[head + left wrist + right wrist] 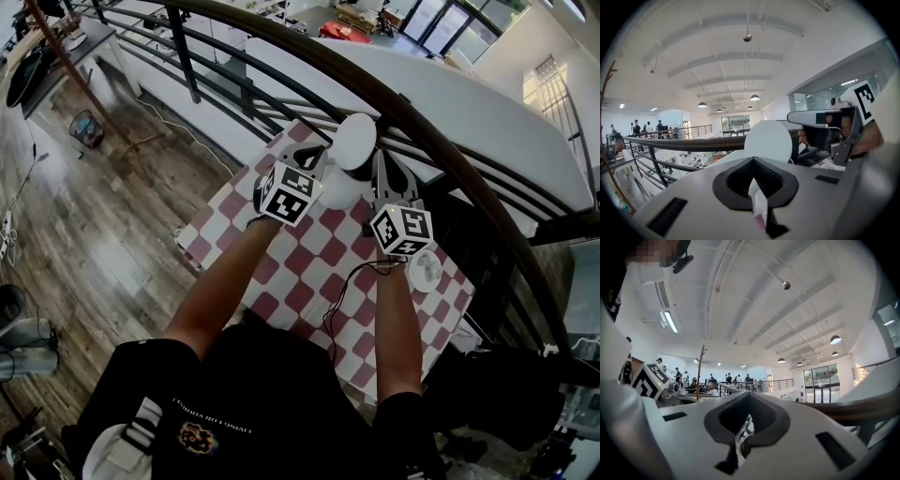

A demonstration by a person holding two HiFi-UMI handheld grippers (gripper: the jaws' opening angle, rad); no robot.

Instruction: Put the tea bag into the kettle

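Note:
The white kettle (339,192) stands at the far side of the checked table. Its round white lid (354,141) is raised and shows as a full disc (768,140) in the left gripper view. My right gripper (380,161) reaches the lid's right edge (793,136). It is shut, with a thin shiny strip (742,439) pinched in its jaws, seemingly the lid seen edge-on. My left gripper (319,157) hovers just left of the kettle. It is shut on the tea bag (759,206), a thin white piece with a pink end.
The table (309,272) has a red-and-white checked cloth. A small round white object (425,269) lies by my right forearm, and a black cable (342,291) runs across the cloth. A dark curved railing (450,159) passes just behind the kettle. Wooden floor lies to the left.

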